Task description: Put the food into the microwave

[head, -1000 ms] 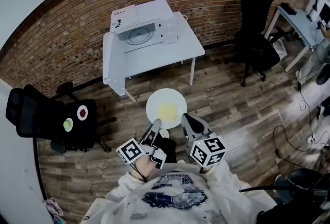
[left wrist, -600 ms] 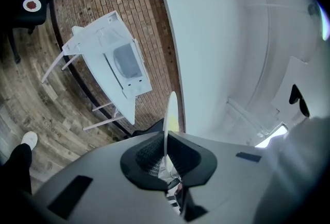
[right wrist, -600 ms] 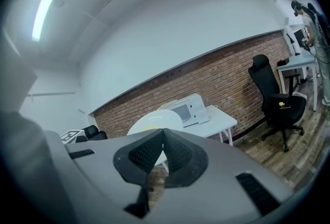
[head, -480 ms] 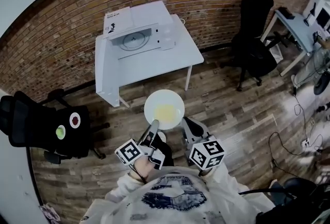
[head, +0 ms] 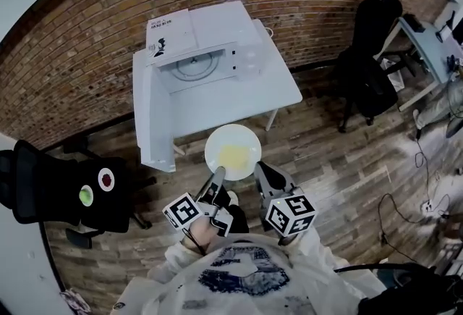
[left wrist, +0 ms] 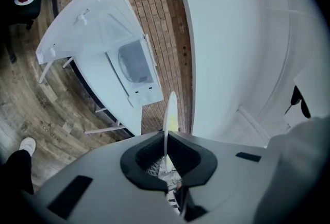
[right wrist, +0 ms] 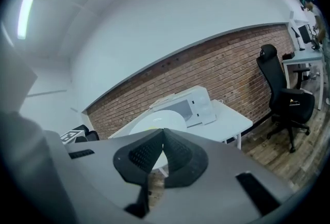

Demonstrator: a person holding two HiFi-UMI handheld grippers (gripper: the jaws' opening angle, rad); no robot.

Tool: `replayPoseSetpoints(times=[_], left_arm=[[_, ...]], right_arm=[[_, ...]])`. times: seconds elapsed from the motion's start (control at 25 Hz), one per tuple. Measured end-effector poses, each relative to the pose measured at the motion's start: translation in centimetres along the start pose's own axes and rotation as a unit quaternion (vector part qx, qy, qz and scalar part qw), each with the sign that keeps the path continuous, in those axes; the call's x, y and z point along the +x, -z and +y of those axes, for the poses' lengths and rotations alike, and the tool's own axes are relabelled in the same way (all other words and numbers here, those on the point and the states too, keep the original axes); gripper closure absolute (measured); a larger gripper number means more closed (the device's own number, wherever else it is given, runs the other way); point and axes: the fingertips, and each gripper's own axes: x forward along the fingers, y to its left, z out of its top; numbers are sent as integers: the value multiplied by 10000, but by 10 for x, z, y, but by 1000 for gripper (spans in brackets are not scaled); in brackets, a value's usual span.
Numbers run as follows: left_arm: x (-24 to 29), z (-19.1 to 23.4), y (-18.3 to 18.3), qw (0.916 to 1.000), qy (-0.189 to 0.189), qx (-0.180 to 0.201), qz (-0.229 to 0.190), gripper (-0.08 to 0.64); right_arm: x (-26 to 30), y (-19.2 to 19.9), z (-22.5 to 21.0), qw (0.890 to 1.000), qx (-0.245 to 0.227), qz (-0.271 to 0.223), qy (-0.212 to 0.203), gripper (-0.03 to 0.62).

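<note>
A white plate (head: 246,141) with a flat yellow food (head: 234,156) is held level over the wood floor, just in front of the white table (head: 282,89). My left gripper (head: 219,174) is shut on the plate's near-left rim. My right gripper (head: 259,169) is shut on its near-right rim. In the left gripper view the plate (left wrist: 170,109) stands edge-on between the jaws. In the right gripper view the plate (right wrist: 154,121) rises just beyond the jaws. The white microwave (head: 206,53) sits on the table with its door (head: 152,118) swung open to the left and its turntable showing.
A booklet (head: 170,31) lies on top of the microwave. Black office chairs stand at the left (head: 61,183) and at the right (head: 369,60). A desk (head: 434,38) is at the far right, cables (head: 412,198) trail on the floor, and a brick wall (head: 87,67) runs behind the table.
The table and microwave have come closer and now lie right beyond the plate. Both grippers keep the same hold on the plate.
</note>
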Motion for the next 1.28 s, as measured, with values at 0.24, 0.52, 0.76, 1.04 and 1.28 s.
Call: replayPoseSetpoints(times=[0.24, 0.52, 0.76, 1.04, 1.28], left_arm=[[33, 14, -41, 9986, 102, -517, 47, 545], [58, 23, -74, 9953, 207, -941, 112, 543], [71, 34, -89, 9960, 84, -879, 146, 543], [84, 40, -99, 9956, 5, -933, 29, 543], [105, 43, -117, 9947, -16, -995, -270, 544]], right_arm=[[57, -14, -4, 9998, -11, 113, 139, 578], [97, -30, -4, 9993, -43, 186, 322, 578], [112, -33, -14, 9987, -2, 256, 443, 578], [131, -35, -25, 9987, 75, 379, 337, 578], [162, -48, -38, 9989, 17, 462, 93, 578]])
